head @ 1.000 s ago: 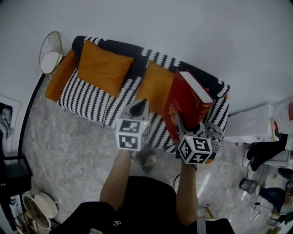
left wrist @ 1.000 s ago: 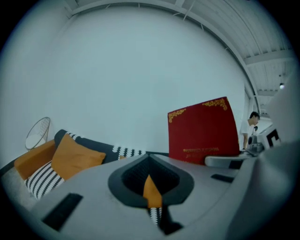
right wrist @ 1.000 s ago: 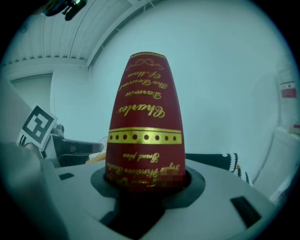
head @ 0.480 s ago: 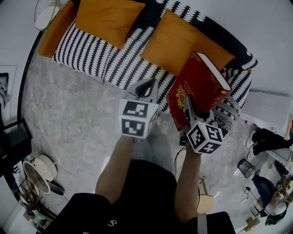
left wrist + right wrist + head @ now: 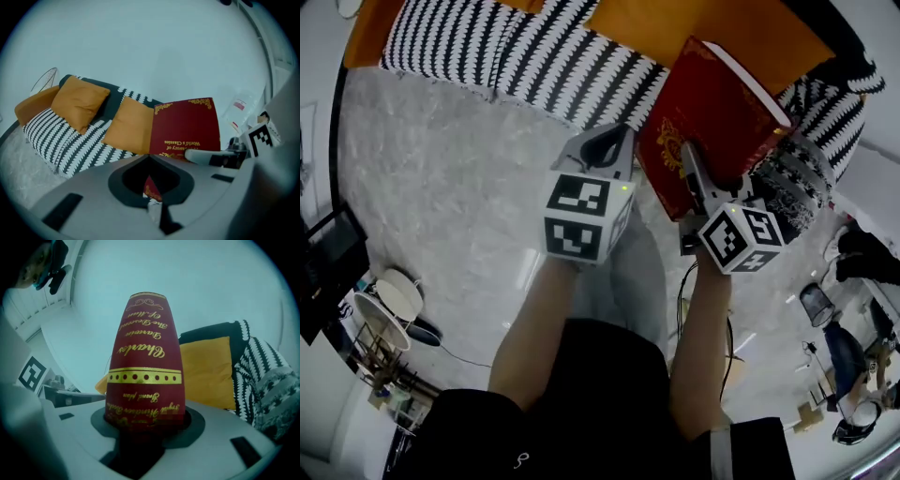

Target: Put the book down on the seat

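A thick red book [image 5: 712, 117] with gold lettering stands tilted over the front edge of the black-and-white patterned sofa seat [image 5: 534, 56]. My right gripper [image 5: 698, 183] is shut on its lower end; in the right gripper view the book's spine [image 5: 145, 357] rises straight out of my right gripper [image 5: 145, 420]. My left gripper [image 5: 605, 145] hangs just left of the book, shut and holding nothing. In the left gripper view the book's cover [image 5: 185, 126] shows beyond my left gripper [image 5: 149, 157], with the sofa seat [image 5: 61, 140] to the left.
Two orange cushions [image 5: 79, 103] [image 5: 131, 124] lean on the sofa's backrest. A wire side table [image 5: 44, 79] stands at the sofa's left end. On the marble floor are a dark stand [image 5: 328, 272], a round white object [image 5: 389, 300] and a small bin [image 5: 816, 302].
The sofa has slid up the head view and now looks nearer. The book, still in my right gripper, has come over the seat's front edge. My left gripper stays beside it.
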